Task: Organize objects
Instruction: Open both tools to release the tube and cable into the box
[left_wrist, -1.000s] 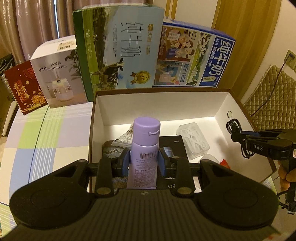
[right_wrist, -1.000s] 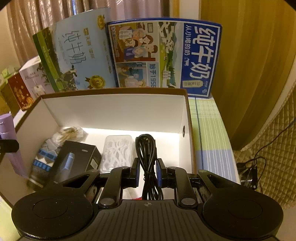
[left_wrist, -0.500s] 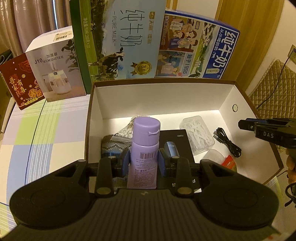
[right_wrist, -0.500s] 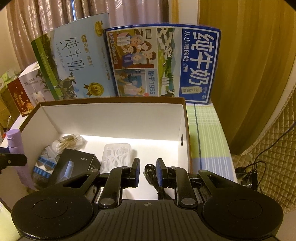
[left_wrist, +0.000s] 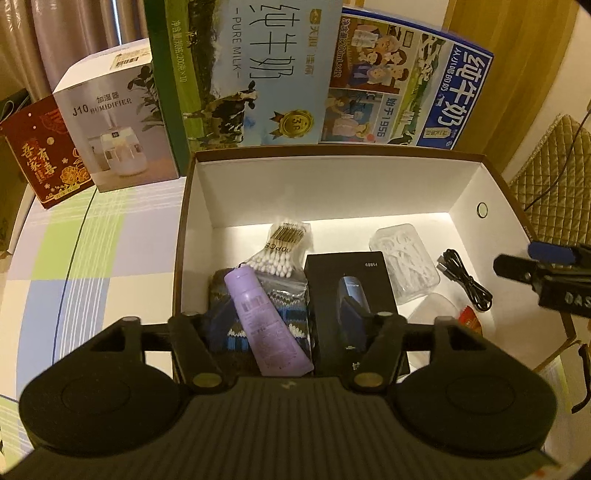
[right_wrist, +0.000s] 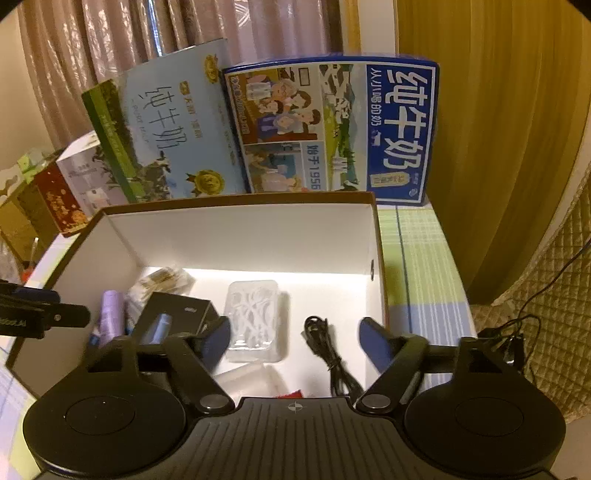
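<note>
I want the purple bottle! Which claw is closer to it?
Left. The open left claw hangs right over the purple bottle, which lies between its fingers. The open right claw is off at the box's other side, above the black cable.

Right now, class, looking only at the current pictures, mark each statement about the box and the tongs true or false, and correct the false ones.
1. The purple bottle stands upright between the left tongs. False: it lies tilted in the box, and the tongs are open.
2. The black cable lies on the box floor. True.
3. The right tongs are shut on the cable. False: they are open, above it.
4. The cotton swabs lie outside the box. False: they are inside.
5. Two milk cartons stand behind the box. True.
</note>
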